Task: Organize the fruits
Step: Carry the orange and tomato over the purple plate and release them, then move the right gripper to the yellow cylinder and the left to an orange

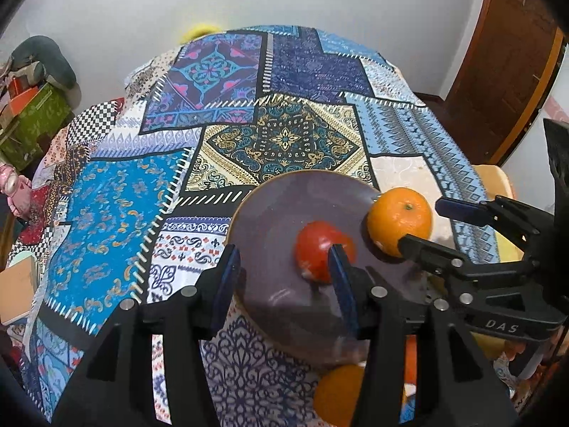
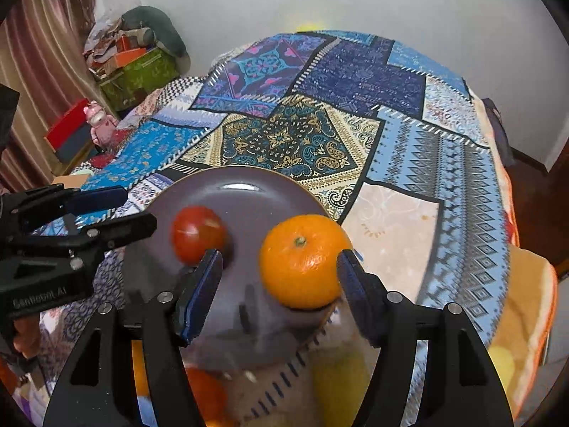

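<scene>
Two claws gape: left claw [image 1: 284, 277] beside the tomato [image 1: 318, 249], right claw [image 2: 279, 281] seemingly touching the orange [image 2: 302, 259]

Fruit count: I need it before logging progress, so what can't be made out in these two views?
- Orange fruit below the plate, left wrist view: cut off by the left hand-held gripper.
- Yellow and orange shapes, right wrist view: blurred, part hidden by the right hand-held gripper.

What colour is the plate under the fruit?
The plate is greyish purple with a tan rim, clearest in the right wrist view.
</scene>
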`<state>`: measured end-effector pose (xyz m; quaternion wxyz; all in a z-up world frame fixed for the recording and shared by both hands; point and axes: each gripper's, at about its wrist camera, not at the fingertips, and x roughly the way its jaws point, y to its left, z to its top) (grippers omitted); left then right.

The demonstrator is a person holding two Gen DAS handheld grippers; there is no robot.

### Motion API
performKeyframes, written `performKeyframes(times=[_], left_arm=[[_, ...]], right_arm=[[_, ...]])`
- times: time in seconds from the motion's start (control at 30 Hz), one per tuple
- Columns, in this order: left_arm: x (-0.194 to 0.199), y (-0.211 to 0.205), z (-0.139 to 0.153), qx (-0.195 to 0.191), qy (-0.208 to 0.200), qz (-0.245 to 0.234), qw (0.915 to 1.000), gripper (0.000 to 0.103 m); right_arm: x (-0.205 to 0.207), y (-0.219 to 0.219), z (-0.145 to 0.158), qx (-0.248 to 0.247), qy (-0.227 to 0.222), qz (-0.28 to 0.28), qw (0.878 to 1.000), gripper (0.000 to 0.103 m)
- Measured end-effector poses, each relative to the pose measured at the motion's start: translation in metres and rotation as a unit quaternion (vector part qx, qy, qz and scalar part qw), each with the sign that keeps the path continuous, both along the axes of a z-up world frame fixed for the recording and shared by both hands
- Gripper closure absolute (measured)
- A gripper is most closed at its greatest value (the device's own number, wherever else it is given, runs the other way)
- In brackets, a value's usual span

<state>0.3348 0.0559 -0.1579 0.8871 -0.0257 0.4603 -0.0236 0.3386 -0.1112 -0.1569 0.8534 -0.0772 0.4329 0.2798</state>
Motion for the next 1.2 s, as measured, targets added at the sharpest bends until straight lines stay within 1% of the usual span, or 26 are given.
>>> performKeyframes(times=[0.23, 0.33, 0.4, 0.5, 0.6, 0.7, 0.93, 0.97, 1.0, 1.03, 1.07, 1.2], left_arm=[[-0.032, -0.001, 0.021, 0.0, -0.017, 0.0, 0.9998, 0.051], [-0.047, -0.003, 0.028, -0.004, -0.024, 0.0, 0.9997, 0.047], [-0.056, -0.004, 0.03, -0.005, -0.026, -0.002, 0.9996, 0.046], [-0.073, -0.009, 0.03, -0.011, -0.024, -0.007, 0.9996, 0.045], [-0.085, -0.012, 0.026, -0.017, -0.017, -0.011, 0.9996, 0.043], [-0.095, -0.016, 0.02, -0.022, -0.01, -0.014, 0.9996, 0.04], [-0.12, -0.024, -0.003, -0.031, 0.019, -0.021, 0.9991, 0.038], [-0.121, -0.025, -0.007, -0.033, 0.024, -0.021, 0.999, 0.036], [-0.123, -0.026, -0.011, -0.035, 0.027, -0.019, 0.9988, 0.03], [-0.123, -0.027, -0.014, -0.036, 0.029, -0.016, 0.9988, 0.026], [-0.123, -0.027, -0.016, -0.037, 0.026, -0.012, 0.9989, 0.024], [-0.116, -0.033, -0.025, -0.039, 0.032, -0.013, 0.9986, 0.024]], right_arm=[[-0.027, -0.021, 0.021, -0.003, -0.03, -0.006, 1.0, 0.039], [-0.038, -0.035, 0.028, -0.004, -0.04, -0.013, 0.999, 0.039], [-0.045, -0.044, 0.029, -0.005, -0.045, -0.02, 0.999, 0.039], [-0.056, -0.057, 0.028, 0.0, -0.04, -0.028, 0.999, 0.039], [-0.067, -0.07, 0.02, -0.001, -0.032, -0.038, 0.999, 0.039], [-0.08, -0.083, 0.007, 0.005, -0.012, -0.049, 0.999, 0.039], [-0.105, -0.098, -0.029, 0.001, 0.029, -0.064, 0.998, 0.039], [-0.107, -0.099, -0.032, 0.001, 0.034, -0.064, 0.997, 0.039], [-0.108, -0.099, -0.036, 0.001, 0.038, -0.064, 0.997, 0.039], [-0.108, -0.099, -0.039, 0.001, 0.042, -0.064, 0.997, 0.039], [-0.108, -0.099, -0.042, 0.002, 0.044, -0.066, 0.997, 0.039], [-0.104, -0.098, -0.052, 0.015, 0.063, -0.068, 0.996, 0.039]])
